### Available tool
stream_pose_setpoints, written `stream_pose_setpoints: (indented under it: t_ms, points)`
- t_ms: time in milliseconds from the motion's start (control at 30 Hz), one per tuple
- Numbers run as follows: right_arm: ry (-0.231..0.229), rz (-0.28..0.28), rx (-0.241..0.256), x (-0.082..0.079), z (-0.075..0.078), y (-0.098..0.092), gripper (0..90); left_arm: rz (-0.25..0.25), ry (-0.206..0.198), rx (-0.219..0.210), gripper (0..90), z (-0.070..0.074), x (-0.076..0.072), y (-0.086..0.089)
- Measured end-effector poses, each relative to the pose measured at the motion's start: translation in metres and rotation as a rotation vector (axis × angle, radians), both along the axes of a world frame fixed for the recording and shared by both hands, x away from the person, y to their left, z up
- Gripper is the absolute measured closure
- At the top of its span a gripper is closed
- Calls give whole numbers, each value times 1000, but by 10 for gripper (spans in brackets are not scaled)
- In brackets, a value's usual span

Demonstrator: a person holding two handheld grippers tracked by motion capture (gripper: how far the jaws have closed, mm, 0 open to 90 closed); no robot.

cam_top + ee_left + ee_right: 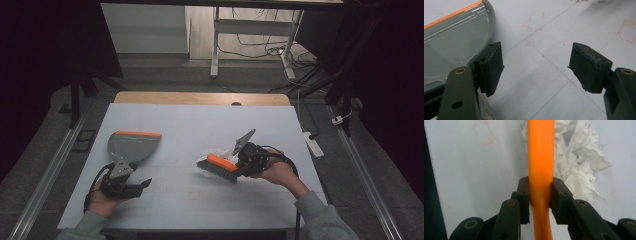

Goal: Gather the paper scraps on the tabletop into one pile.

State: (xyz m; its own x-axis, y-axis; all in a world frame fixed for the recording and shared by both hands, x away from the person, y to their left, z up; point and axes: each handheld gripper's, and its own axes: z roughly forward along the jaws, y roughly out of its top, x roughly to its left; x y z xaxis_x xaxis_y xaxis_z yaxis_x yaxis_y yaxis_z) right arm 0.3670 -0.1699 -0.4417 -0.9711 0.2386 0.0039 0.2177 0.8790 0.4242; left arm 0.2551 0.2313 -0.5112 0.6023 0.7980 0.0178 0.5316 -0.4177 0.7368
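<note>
the white-topped desk (190,200) carries everything; a wood strip shows along its far edge, and faint red marks on the surface. on its left half lies the grey plastic dustpan with an orange lip (131,145), flat, lip pointing away from me. my left tongs (534,67) stand wide, holding nothing, just beside the pan's handle end; in the left gripper view the pan's curved rim (489,32) sits right against one jaw. my right tongs (540,195) are clamped on the orange handle of the grey-bristled hand brush (218,167), right of centre, bristles down on the desk. the crumpled white tissue paper (579,167) lies just beyond the brush, touching or nearly touching the bristles.

judgement: the sweeping is at an early stage. brush in hand, pan not yet gripped, paper well apart from the pan's lip.

room: open desk lies between brush and pan, no obstacle on that path. the near and right edges are close to my right hand; strokes should run leftward, away from them.
</note>
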Motion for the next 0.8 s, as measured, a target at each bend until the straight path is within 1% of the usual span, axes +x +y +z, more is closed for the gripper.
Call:
stream_pose_setpoints:
  t_ms: [67, 100, 167, 233, 333, 400, 433, 500, 700, 800]
  points:
    - [4, 13, 43, -5, 5, -4, 713, -1, 0, 1, 284, 0, 0, 0]
    - [0, 10, 61, -8, 9, -6, 713, -2, 0, 1, 284, 0, 0, 0]
    - [-5, -7, 119, -13, 18, -14, 712, -3, -1, 3, 284, 0, 0, -1]
    - [-17, -44, 171, -17, 26, -23, 712, -3, -2, 5, 284, 0, 0, -1]
    - [-49, -114, 224, -21, 35, -37, 713, -4, -2, 4, 284, 0, 0, -2]
    - [-60, -162, 246, -22, 38, -45, 712, -5, -3, 5, 284, 0, 0, -2]
    - [-71, -190, 255, -23, 38, -49, 712, -6, -3, 6, 284, 1, -1, -2]
    - [-76, -229, 267, -22, 37, -55, 712, -7, -5, 5, 284, 1, -1, -2]
    - [-75, -312, 301, -17, 23, -68, 712, -4, -4, 5, 284, 1, -1, -3]
    - [-85, -347, 310, -16, 18, -74, 712, -4, -7, 3, 284, 1, -1, -3]
